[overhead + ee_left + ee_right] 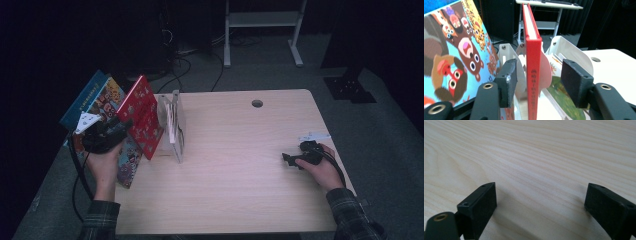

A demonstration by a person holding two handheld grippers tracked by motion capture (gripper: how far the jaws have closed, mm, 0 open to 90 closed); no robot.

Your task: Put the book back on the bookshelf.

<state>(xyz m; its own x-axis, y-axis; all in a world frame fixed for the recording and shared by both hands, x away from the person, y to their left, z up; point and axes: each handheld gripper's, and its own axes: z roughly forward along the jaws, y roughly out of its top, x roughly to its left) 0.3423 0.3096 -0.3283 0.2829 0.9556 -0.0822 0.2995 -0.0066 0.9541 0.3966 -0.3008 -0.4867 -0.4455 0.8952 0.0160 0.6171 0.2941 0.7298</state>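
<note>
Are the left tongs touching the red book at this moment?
Apart. In the left gripper view the red book stands between the open left tongs, with visible gaps between its spine and both pads.

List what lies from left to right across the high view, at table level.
Blue picture book → left tool → red book → white book rack → round hole in the table → right tool, resting on the table.
</note>
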